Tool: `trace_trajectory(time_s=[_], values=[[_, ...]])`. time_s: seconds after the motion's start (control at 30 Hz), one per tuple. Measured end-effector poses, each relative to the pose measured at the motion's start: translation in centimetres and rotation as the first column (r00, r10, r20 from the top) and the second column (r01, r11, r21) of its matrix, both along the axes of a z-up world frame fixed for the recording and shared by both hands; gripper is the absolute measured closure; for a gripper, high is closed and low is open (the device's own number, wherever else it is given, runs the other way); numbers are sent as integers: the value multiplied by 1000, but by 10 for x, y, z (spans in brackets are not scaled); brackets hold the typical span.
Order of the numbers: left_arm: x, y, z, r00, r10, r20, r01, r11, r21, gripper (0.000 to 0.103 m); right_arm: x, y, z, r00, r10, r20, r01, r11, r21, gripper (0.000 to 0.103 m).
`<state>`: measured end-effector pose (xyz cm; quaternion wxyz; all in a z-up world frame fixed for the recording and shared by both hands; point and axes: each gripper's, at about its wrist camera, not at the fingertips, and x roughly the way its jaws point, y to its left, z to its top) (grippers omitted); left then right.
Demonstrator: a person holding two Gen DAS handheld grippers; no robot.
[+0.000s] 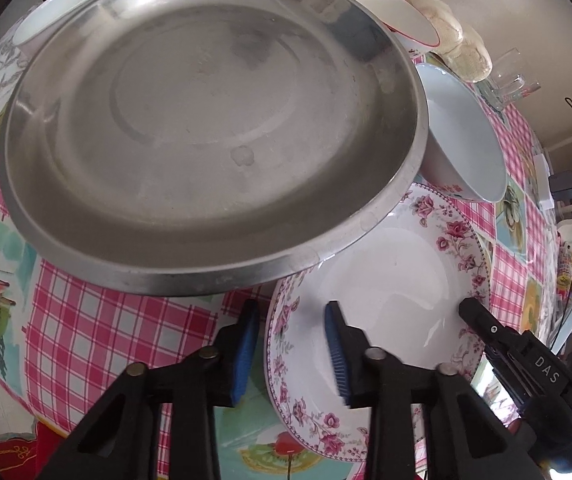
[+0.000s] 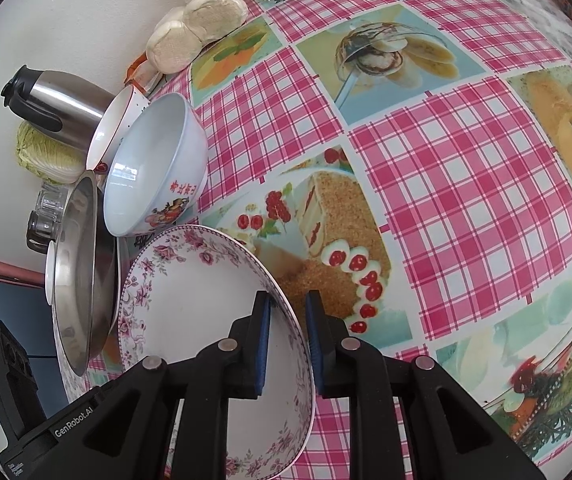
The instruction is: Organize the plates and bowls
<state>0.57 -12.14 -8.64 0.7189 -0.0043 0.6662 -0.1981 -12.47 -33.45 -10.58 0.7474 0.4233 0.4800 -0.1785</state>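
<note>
both views are bright with soft, even daylight, and shadows under the dishes are faint. the steel plate (image 1: 206, 128) shows dull grey sheen with a pale glare band along its far rim, and the floral plate (image 1: 389, 300) carries soft white reflections. heavy fisheye distortion bulges the checked tablecloth (image 2: 465, 184) and bends straight lines, with dark vignetting at every corner. the centre is sharp; the near black gripper arms and edge details look slightly soft.
</note>
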Motion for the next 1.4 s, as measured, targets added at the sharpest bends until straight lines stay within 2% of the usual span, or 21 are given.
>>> trace_trajectory(time_s=[0.17, 0.3, 0.6, 0.8, 0.97, 1.27, 1.4], values=[[-2, -7, -2, 999, -32, 12, 31, 999, 12, 75, -1, -3, -1, 1000, -2, 4, 2, 1000, 4, 85], [-3, -12, -3, 998, -55, -7, 55, 998, -18, 76, -8, -10, -1, 1000, -25, 6, 25, 1000, 9, 84], [-5, -27, -6, 992, -126, 0, 126, 991, -41, 76, -26, -26, -6, 994, -96, 42, 92, 993, 77, 85], [2, -26, -6, 991, -134, 22, 135, 990, -45, 76, -23, -20, -1, 998, -55, 34, 54, 998, 17, 85], [-6, -36, -3, 986, -150, 77, 152, 988, -18, 77, -22, -22, 1, 998, -52, 41, 51, 999, 19, 88], [-13, -45, 8, 977, -185, 105, 190, 981, -47, 77, -23, -24, 29, 997, -46, 65, 50, 997, -65, 90], [-17, -45, 14, 974, -199, 112, 207, 977, -61, 77, -28, -26, 34, 997, -55, 61, 60, 996, -72, 90]])
